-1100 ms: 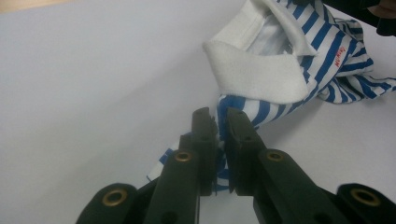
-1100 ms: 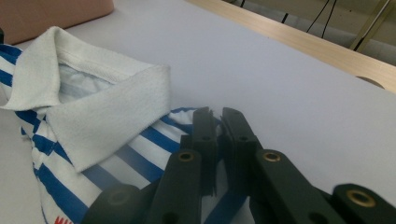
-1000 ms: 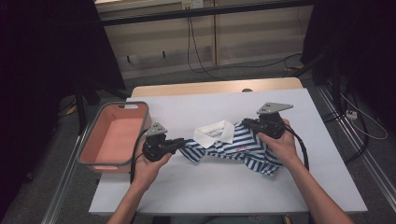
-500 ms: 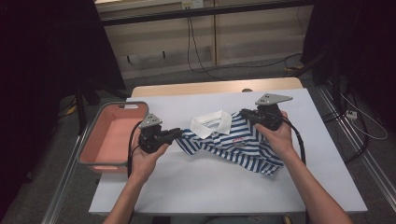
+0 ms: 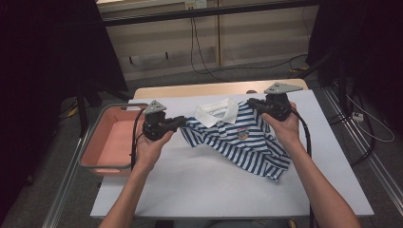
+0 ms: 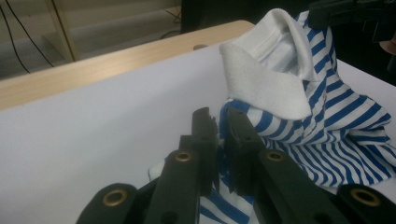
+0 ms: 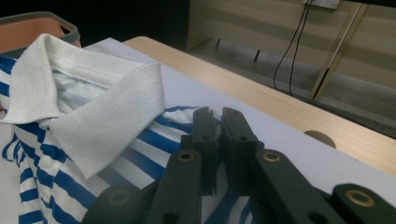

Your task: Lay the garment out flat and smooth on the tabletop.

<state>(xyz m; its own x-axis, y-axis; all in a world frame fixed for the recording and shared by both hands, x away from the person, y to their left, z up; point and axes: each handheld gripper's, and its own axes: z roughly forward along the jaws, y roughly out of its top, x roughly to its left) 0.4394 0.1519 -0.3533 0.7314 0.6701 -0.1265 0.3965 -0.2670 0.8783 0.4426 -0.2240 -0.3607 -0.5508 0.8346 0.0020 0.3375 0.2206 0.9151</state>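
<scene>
Above the table (image 5: 199, 185), striped shirt (image 5: 237, 137) clamped between left gripper (image 5: 182, 122) and right gripper (image 5: 252, 102).

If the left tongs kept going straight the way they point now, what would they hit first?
Probably the shirt itself: the left tongs are shut on its shoulder and point at the raised white collar just ahead. Farther along that line are the right tongs, though depth is unclear.

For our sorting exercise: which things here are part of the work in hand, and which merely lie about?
In the work: striped polo shirt; left hand-held gripper; right hand-held gripper, both clamped on the shirt.
Lying about: pink tray; floor cables.
</scene>
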